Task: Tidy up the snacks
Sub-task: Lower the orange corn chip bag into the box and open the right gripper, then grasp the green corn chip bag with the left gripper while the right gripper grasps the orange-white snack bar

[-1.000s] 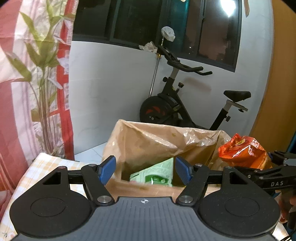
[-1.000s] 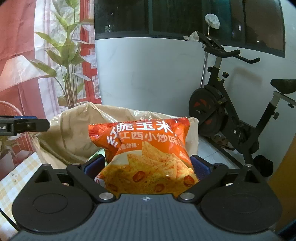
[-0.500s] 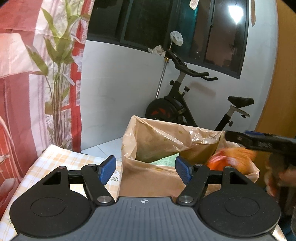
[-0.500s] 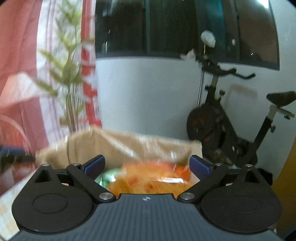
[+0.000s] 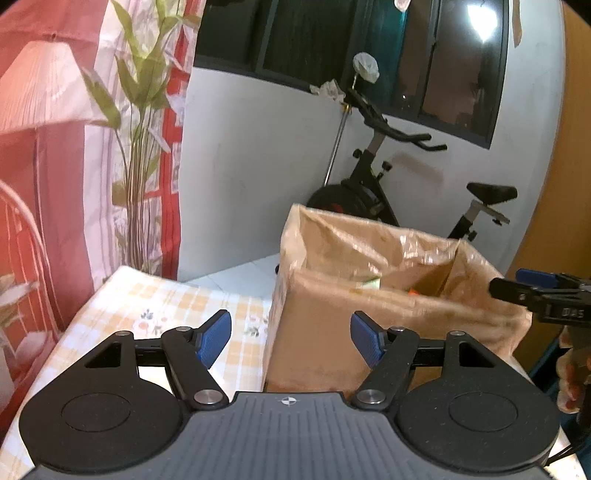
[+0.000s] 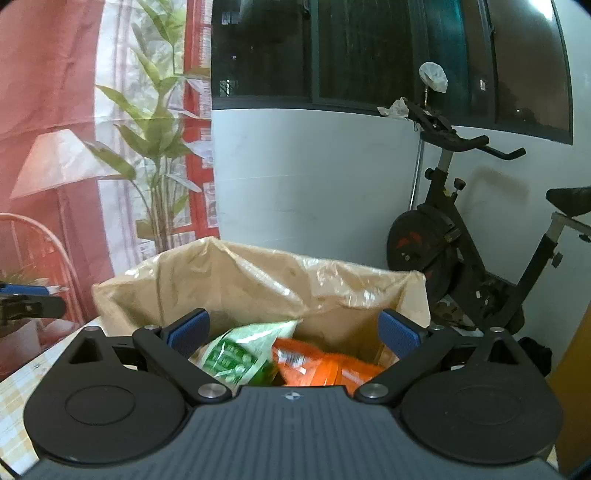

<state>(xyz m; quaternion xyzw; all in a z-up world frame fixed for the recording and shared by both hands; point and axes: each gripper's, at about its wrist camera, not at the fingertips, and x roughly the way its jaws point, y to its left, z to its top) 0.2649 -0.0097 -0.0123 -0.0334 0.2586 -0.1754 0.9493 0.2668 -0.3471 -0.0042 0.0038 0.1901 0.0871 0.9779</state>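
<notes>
Lined cardboard box (image 6: 258,280): green snack bag (image 6: 236,350), orange chip bag (image 6: 325,369) inside. Left gripper (image 5: 290,339), right gripper (image 6: 293,332): jaws apart, empty.

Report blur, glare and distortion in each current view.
Left wrist view: the near wall of the plastic-lined brown cardboard box is smeared, lamp glare sits on the dark window pane, fisheye bends the edges. Right wrist view: mostly sharp, orange snack packet slightly soft.

A black exercise bike (image 6: 461,236) stands against the white wall (image 6: 314,184), beside a leafy curtain (image 5: 92,147).
</notes>
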